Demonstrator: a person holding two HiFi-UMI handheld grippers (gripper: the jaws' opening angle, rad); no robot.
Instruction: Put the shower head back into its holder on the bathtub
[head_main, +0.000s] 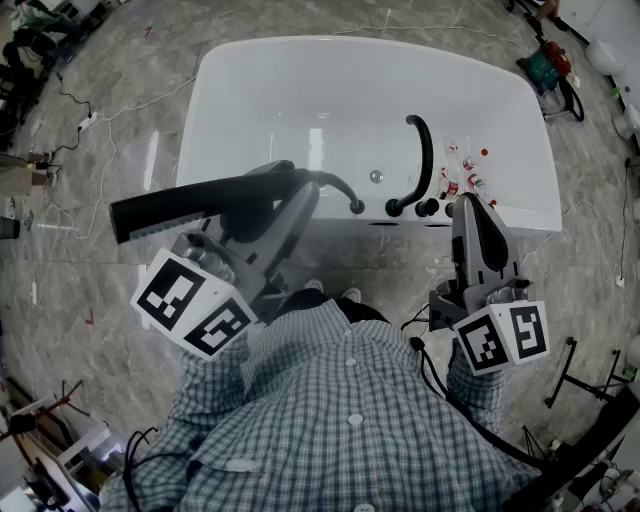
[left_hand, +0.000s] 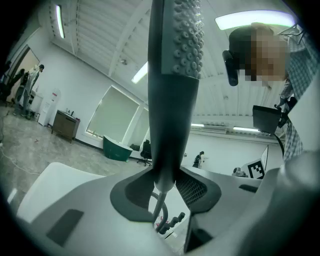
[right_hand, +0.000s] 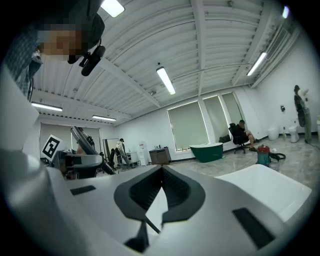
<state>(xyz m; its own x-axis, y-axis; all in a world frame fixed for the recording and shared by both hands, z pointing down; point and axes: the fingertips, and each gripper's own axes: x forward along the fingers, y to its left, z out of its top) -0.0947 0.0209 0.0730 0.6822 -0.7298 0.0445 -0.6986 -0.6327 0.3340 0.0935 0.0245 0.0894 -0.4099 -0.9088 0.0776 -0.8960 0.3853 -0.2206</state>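
The black shower head (head_main: 190, 205) lies level and crosswise over the floor in front of the white bathtub (head_main: 250, 70). My left gripper (head_main: 285, 190) is shut on its handle. In the left gripper view the shower head (left_hand: 172, 100) stands up between the pads of the left gripper (left_hand: 165, 187), nozzles showing at the top. Its hose (head_main: 335, 185) arcs to the tub's near rim beside the black faucet (head_main: 424, 150) and knobs (head_main: 428, 207). My right gripper (head_main: 468, 205) hovers near those knobs, shut and empty; in its own view the right gripper (right_hand: 161, 192) has its pads together.
Small red-and-white bottles (head_main: 470, 175) sit on the tub ledge right of the faucet. Cables trail over the grey stone floor at left. A green-and-red machine (head_main: 545, 65) stands at the top right, and a black stand (head_main: 575, 375) at the right.
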